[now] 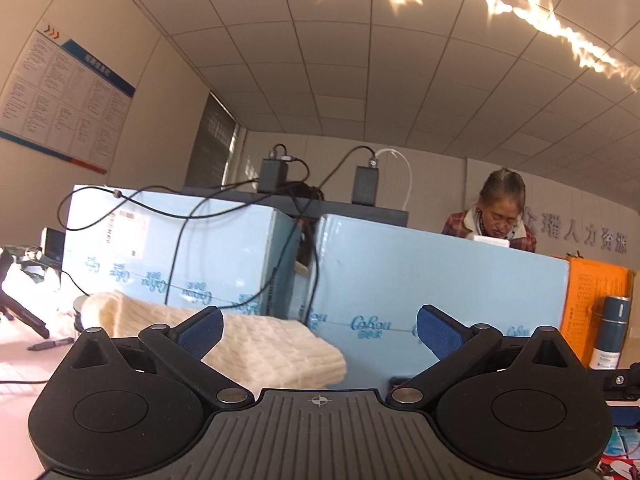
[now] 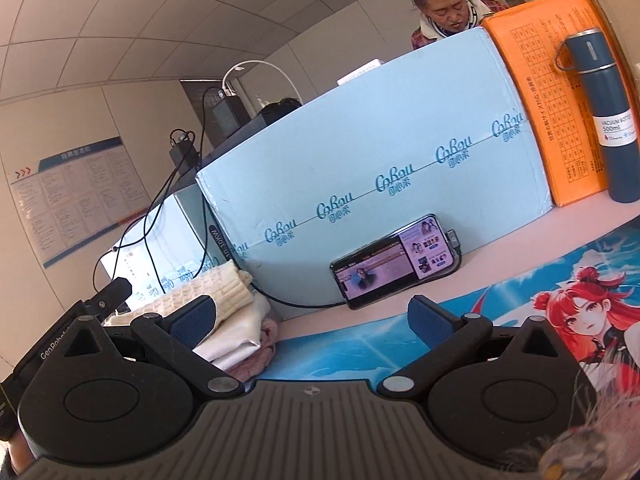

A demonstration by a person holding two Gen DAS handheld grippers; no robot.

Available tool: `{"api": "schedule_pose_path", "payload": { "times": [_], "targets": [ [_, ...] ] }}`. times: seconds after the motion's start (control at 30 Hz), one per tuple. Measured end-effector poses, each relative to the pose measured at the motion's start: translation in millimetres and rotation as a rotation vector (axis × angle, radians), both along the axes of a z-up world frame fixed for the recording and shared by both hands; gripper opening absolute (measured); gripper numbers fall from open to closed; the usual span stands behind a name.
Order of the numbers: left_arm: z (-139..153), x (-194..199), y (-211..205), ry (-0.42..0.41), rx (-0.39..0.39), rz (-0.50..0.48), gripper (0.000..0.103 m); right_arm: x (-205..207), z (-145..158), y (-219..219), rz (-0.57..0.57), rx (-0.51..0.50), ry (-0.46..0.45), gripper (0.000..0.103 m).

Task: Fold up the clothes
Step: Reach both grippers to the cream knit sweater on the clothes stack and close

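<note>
Right wrist view shows both grippers (image 2: 310, 322) (image 1: 318, 330) spread and empty beside the folded stack (image 2: 224, 320), so fetching another garment seems next.

Both views are bright and evenly lit by daylight. In the left wrist view, a jagged streak of reflected sunlight crosses the ceiling (image 1: 520, 4) at upper right and is blown out to white. The far left edge is overexposed, washing out the table (image 1: 24, 352) surface. Fisheye distortion bends straight lines: the blue boxes (image 2: 360, 152) bow outward in the right wrist view, and dark vignette fills the frame corners. Shadows are soft. Focus is adequate throughout; fine print on the wall poster (image 1: 64, 96) is unreadable.
</note>
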State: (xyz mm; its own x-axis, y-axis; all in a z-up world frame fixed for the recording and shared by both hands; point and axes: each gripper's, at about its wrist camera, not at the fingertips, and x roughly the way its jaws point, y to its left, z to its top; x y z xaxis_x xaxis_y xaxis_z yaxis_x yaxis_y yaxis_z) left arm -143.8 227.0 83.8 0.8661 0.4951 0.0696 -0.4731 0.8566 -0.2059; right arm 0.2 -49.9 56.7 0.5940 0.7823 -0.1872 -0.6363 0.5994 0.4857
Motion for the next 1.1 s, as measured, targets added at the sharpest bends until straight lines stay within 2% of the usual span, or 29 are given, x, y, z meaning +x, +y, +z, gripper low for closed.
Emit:
{"api": "schedule_pose_path", "payload": {
  "times": [0.1,0.17,0.3,0.4,0.47,0.57,0.7,0.77,0.87,0.97,1.1],
  "targets": [
    [13,-19,32,-0.103,-0.043,0.133,0.103,-1,12,23,0.043,0.013,-0.012,0.103],
    [17,-32,58,-0.190,-0.120,0.225,0.103,-2,18,38,0.066,0.014,-0.021,0.103],
    [-7,-53,110,-0.318,-0.304,0.246,0.103,0,29,68,0.113,0.023,-0.026,0.103],
    [-38,-63,144,-0.370,-0.469,0.166,0.103,2,34,94,0.155,0.008,-0.043,0.103],
    [-54,-67,163,-0.388,-0.576,0.069,0.103,7,34,115,0.182,-0.004,-0.036,0.103],
    [-73,-68,177,-0.450,-0.680,-0.110,0.103,21,27,145,0.205,-0.009,0.014,0.103],
    [-80,-49,186,-0.402,-0.720,-0.264,0.103,47,6,186,0.199,-0.020,0.140,0.103],
    [-86,-39,187,-0.352,-0.758,-0.275,0.103,59,-4,204,0.195,-0.013,0.202,0.103],
    [-86,-37,184,-0.343,-0.744,-0.277,0.103,75,-17,227,0.189,-0.007,0.311,0.103],
    [-86,-31,186,-0.327,-0.717,-0.258,0.103,80,-24,249,0.182,-0.054,0.340,0.100],
    [-84,-20,187,-0.271,-0.674,-0.216,0.103,76,-23,263,0.116,-0.087,0.286,0.097]
  ]
}}
